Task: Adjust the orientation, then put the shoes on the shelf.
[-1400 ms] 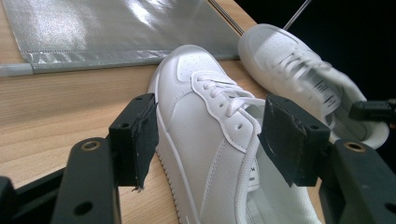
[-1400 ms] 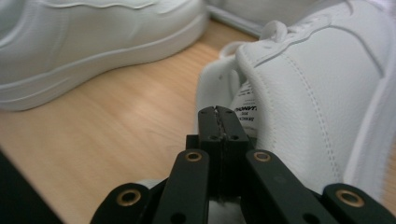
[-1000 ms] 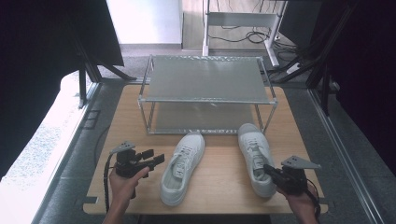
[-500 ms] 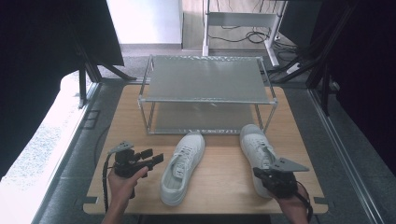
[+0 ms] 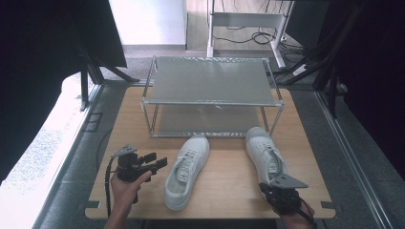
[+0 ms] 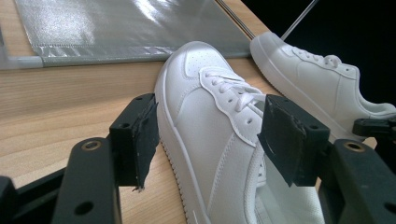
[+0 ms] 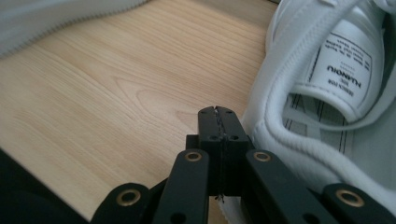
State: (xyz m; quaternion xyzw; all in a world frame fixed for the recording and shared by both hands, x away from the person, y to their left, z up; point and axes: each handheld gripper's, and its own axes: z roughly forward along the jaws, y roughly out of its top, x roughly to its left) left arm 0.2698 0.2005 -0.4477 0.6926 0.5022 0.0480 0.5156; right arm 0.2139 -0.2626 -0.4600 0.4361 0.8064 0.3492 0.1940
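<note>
Two white sneakers lie on the wooden table in front of a rack. The left sneaker (image 5: 185, 171) (image 6: 219, 135) points away from me. My left gripper (image 5: 161, 162) (image 6: 212, 137) is level with its left side, open, and frames the shoe without touching it. The right sneaker (image 5: 265, 156) (image 7: 327, 98) lies with its heel toward me. My right gripper (image 5: 273, 186) (image 7: 217, 114) is shut and empty, low over the table just left of that heel. The left sneaker's sole (image 7: 51, 16) shows at the top left of the right gripper view.
A two-level metal rack (image 5: 210, 81) with silver mesh shelves stands at the back of the table (image 5: 229, 191); its lower shelf (image 6: 107, 23) starts just beyond the shoes' toes. Dark frames and cables lie on the floor around the table.
My right gripper has moved left and toward the near edge, sinking beside the right sneaker's heel. The left gripper and both shoes have stayed put.
</note>
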